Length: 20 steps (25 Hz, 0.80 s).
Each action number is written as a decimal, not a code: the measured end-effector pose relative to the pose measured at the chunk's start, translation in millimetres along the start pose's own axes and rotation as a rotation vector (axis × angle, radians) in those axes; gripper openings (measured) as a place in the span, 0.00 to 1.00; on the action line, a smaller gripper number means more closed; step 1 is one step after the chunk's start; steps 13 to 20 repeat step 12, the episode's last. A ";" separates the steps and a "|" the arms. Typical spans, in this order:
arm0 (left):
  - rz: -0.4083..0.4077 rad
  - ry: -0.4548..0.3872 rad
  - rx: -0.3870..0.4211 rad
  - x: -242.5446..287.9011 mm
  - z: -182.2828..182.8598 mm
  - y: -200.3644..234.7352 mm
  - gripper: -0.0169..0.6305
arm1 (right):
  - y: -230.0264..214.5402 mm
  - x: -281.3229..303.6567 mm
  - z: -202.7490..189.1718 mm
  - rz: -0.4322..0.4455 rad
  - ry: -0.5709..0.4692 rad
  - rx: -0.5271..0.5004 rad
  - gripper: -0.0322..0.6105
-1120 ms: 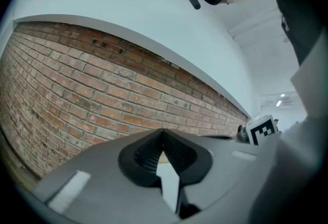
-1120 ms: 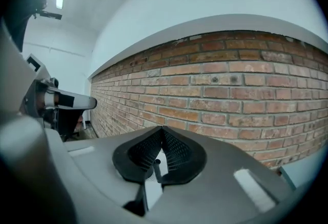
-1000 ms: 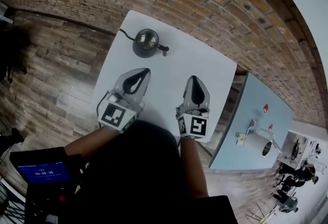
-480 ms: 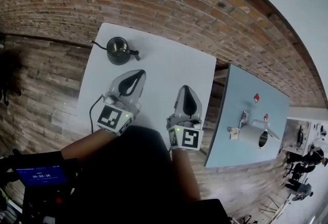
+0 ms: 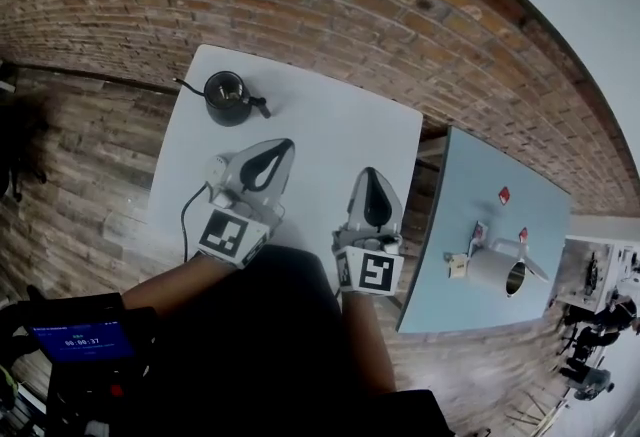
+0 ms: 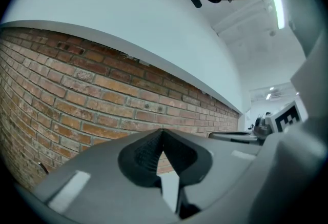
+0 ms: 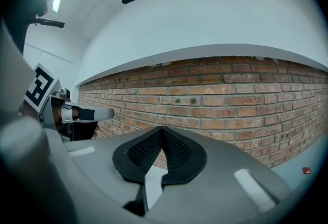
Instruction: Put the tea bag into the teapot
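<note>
The dark metal teapot (image 5: 228, 97) stands lidless near the far left corner of the white table (image 5: 330, 130); its inside is too dark to read. No tea bag shows in any view. My left gripper (image 5: 287, 143) hovers over the table's middle, nearer than the teapot and to its right, with its jaws shut and empty (image 6: 163, 130). My right gripper (image 5: 368, 172) hangs beside it to the right, jaws also shut with nothing between them (image 7: 163, 128). Both point level at the brick wall.
A brick wall (image 5: 330, 15) runs behind the table. A blue-grey table (image 5: 490, 215) with a metal cylinder (image 5: 495, 270) stands to the right. A cable (image 5: 185, 220) hangs from the left gripper. A small screen (image 5: 80, 340) sits at the lower left.
Both grippers have drawn back from the teapot toward the near side of the table and risen slightly. Their jaws stay shut. The head view has shifted, so the teapot sits further left.
</note>
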<state>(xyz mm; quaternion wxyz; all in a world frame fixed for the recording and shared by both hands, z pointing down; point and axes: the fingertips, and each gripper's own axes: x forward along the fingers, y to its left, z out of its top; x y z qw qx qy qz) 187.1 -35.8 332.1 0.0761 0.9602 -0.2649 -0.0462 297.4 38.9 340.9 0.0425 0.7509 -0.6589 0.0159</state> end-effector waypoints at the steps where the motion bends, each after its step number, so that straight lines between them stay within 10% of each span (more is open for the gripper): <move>1: 0.005 0.001 -0.002 0.1 0.0 0.8 0.03 | 0.1 0.8 0.4 0.003 0.000 -0.001 0.05; 20: 0.039 -0.003 -0.027 4.2 5.5 4.1 0.03 | -2.3 10.2 5.3 0.038 0.009 -0.013 0.05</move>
